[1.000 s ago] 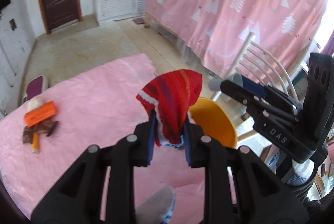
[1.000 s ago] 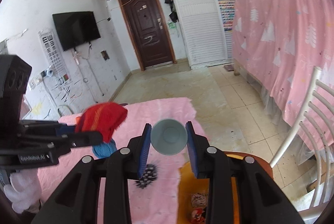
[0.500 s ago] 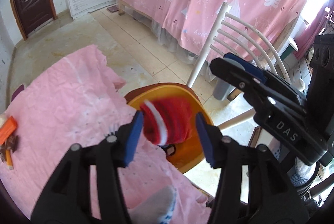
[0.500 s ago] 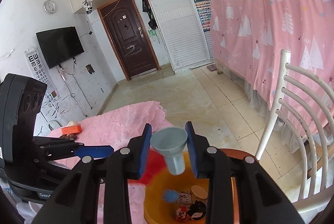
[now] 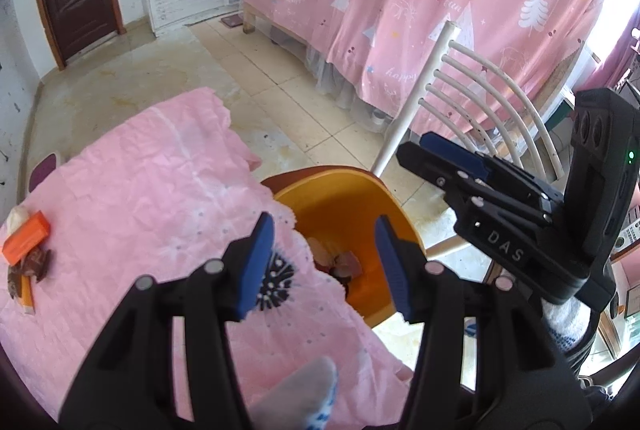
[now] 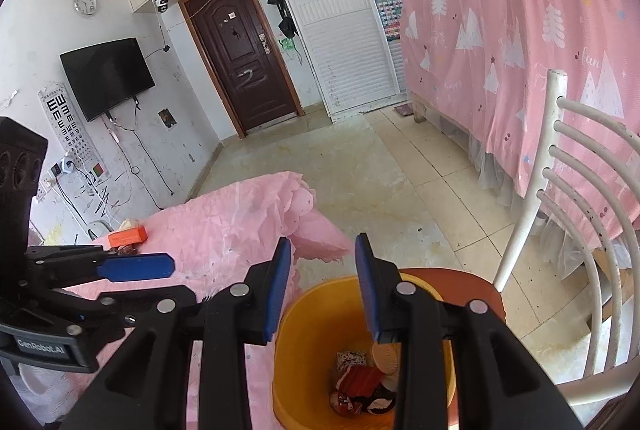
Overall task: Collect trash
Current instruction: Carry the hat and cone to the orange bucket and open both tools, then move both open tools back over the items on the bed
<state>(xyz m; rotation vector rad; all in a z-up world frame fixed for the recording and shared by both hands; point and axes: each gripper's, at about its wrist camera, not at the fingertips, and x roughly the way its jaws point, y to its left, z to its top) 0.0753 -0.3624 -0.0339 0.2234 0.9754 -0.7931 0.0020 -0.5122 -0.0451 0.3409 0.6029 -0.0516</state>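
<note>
Both tools hang crowded over the orange bin, so the likeliest slip is a knock. The bin stands on a chair seat, and a finger catching its rim on the way out could tip it and spill what is already collected. The left gripper has just opened its jaws and nothing is between them. The right gripper also stands a little apart and empty. The black-and-white spotted scrap lies on the pink cloth just beside the bin's rim, and a careless reach could push it to the floor. Inside the bin are a red striped knit piece, a tan round disc, a checkered bit and darker scraps. An orange box and a brown wrapper wait well away from the bin.
</note>
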